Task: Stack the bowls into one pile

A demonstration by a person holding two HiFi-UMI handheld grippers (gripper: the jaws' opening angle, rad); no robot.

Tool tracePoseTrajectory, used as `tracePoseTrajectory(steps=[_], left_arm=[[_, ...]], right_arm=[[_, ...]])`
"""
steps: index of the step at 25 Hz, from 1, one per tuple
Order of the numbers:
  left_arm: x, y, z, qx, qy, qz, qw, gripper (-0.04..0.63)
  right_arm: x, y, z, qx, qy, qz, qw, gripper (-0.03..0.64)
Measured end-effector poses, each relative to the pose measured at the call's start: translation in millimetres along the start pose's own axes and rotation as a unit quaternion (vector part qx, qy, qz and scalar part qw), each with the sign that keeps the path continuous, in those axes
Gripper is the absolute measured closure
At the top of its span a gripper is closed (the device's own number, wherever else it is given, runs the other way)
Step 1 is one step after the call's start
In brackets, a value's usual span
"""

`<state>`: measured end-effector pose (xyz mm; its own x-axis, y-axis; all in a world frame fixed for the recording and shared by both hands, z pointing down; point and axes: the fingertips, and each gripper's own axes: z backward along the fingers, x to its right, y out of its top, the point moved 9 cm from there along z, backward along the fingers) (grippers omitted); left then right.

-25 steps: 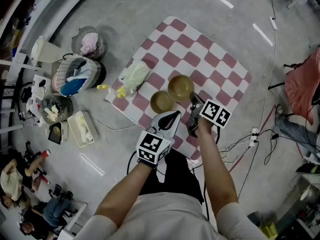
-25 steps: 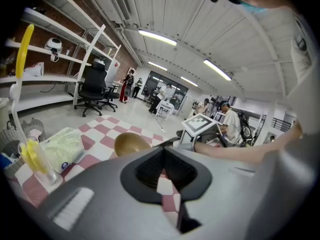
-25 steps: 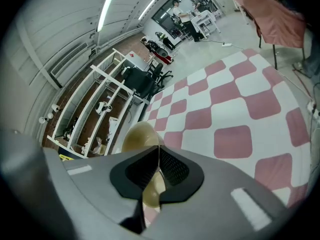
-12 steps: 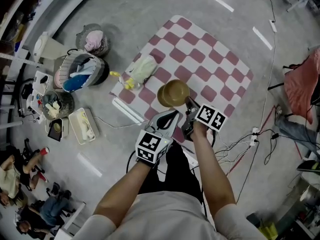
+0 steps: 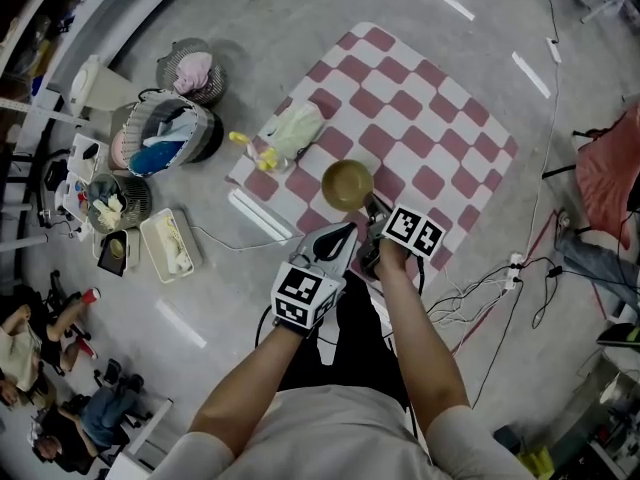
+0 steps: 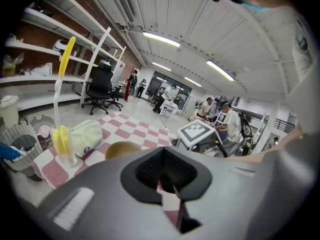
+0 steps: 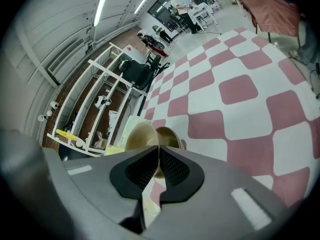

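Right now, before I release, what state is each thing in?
top bowl: rim pinched, over the other bowl; seated or not, cannot tell.
other bowl: on the checked cloth.
right gripper: shut on the top bowl's rim.
left gripper: jaws slightly apart, empty.
cup: upright.

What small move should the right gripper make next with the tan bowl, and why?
Probably ease down and open the right gripper: its jaws are shut on the tan round bowl's rim, and a second bowl shows right against it, seemingly beneath.

A grey concrete floor [image 5: 300,28] bears a pink-checked mat [image 5: 432,128], with white shelves [image 6: 31,78] under ceiling strip lights [image 6: 161,39].
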<state>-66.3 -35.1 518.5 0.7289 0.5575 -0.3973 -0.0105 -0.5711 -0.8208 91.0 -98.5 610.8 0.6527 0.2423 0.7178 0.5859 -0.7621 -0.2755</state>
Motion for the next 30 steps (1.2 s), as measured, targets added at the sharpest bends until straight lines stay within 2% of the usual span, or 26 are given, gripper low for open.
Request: tracePoseTrajectory(steps=[7, 14, 20, 25, 30], left_arm=[[-8.4, -5.9, 0.6, -0.002, 0.008, 0.009, 0.9999, 0.589], [-11.7, -12.1, -0.3, -0.004, 0.009, 0.02, 0.9997, 0.589], [-13.2, -11.8, -0.7, -0.006, 0.005, 0.026, 0.9996, 0.589], [-10.1, -4.1, 5.7, -0.007, -0.002, 0.026, 0.9996, 0.589], [-3.7, 9.8, 18.8, -0.006, -0.019, 0.02, 0.9996, 0.589]], right_arm=[[8.9, -7.7, -14.2, -0.011, -0.015, 0.004, 1.0, 0.595], [11.4, -6.1, -15.8, -0.011, -0.041, 0.056, 0.998, 0.592], [13.3, -5.6, -7.9, -0.006, -0.05, 0.058, 0.997, 0.592], [-3.1, -10.9, 15.1, 0.003, -0.045, 0.081, 0.996, 0.594], [-34.5, -21.6, 49.6, 0.011, -0.02, 0.11, 0.994, 0.597]])
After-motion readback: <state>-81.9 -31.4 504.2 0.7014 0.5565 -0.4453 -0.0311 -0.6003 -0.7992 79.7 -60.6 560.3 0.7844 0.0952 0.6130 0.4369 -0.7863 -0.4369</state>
